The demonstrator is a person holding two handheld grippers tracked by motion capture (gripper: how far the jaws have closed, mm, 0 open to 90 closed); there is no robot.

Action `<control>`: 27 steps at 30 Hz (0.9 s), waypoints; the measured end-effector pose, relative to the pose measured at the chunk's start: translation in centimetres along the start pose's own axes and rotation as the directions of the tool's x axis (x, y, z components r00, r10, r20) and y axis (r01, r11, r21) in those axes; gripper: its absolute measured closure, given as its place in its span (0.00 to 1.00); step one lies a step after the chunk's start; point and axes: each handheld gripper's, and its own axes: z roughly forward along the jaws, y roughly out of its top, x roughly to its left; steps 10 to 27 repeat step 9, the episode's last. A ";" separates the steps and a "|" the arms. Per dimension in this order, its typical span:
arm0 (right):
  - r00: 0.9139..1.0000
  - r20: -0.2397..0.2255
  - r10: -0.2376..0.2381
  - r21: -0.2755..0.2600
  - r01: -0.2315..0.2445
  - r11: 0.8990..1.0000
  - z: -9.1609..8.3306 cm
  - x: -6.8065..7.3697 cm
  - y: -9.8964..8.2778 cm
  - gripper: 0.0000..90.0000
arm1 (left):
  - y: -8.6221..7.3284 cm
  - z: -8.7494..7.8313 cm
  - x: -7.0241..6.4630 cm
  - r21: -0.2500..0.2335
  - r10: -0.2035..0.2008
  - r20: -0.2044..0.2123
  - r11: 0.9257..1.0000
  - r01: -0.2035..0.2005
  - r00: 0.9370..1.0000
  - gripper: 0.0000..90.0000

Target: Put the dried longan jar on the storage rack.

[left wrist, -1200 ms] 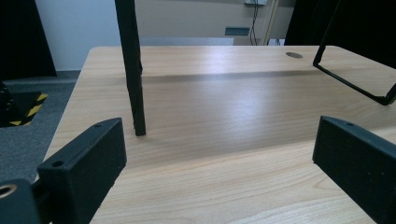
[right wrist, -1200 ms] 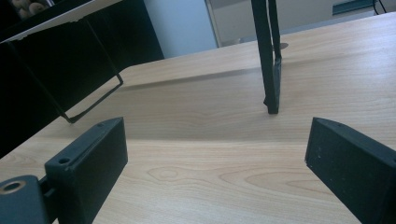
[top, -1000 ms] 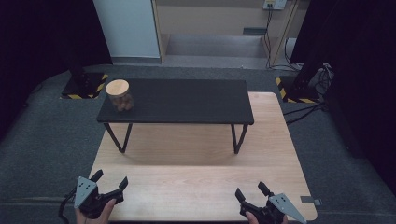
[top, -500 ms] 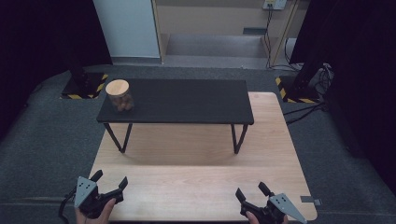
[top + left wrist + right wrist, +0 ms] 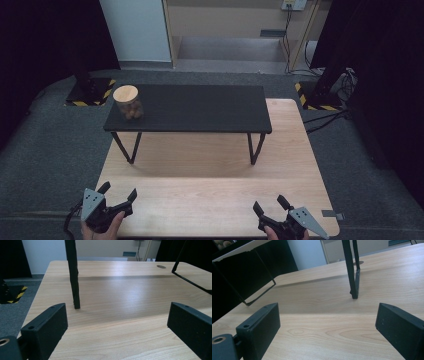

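A glass jar [image 5: 129,102] with a round wooden lid stands on the left end of a black shelf-like bench [image 5: 200,107], which rests on a light wooden table [image 5: 215,190]. My left gripper [image 5: 118,192] sits at the table's near left corner, open, nothing between its jaws [image 5: 117,325]. My right gripper [image 5: 270,205] is at the near right, open too [image 5: 328,325]. Both are far from the jar. In the right gripper view the jar's contents [image 5: 222,243] peek at the top left.
The bench's thin black legs [image 5: 73,275] [image 5: 352,270] stand on the wood ahead of each gripper. Grey carpet [image 5: 55,150] surrounds the table. Black stands with yellow-striped bases [image 5: 90,92] and cables [image 5: 325,117] lie beyond.
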 end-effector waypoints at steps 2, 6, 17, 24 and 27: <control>1.000 -0.006 -0.003 -0.003 0.003 1.000 0.0 0.2 0.3 0.06 | 0.0 -0.2 0.0 -0.005 -0.002 0.002 1.000 0.002 1.000 0.02; 1.000 -0.020 -0.012 -0.016 0.012 1.000 -0.2 0.6 0.7 0.06 | 0.2 -0.6 0.0 -0.017 0.002 0.008 1.000 -0.002 1.000 0.02; 0.999 -0.044 -0.023 -0.026 0.022 0.999 0.0 1.2 1.4 0.06 | 0.3 -0.9 0.1 -0.021 0.003 0.019 1.000 -0.003 1.000 0.01; 0.999 -0.044 -0.023 -0.026 0.022 0.999 0.0 1.2 1.4 0.06 | 0.3 -0.9 0.1 -0.021 0.003 0.019 1.000 -0.003 1.000 0.01; 0.999 -0.044 -0.023 -0.026 0.022 0.999 0.0 1.2 1.4 0.06 | 0.3 -0.9 0.1 -0.021 0.003 0.019 1.000 -0.003 1.000 0.01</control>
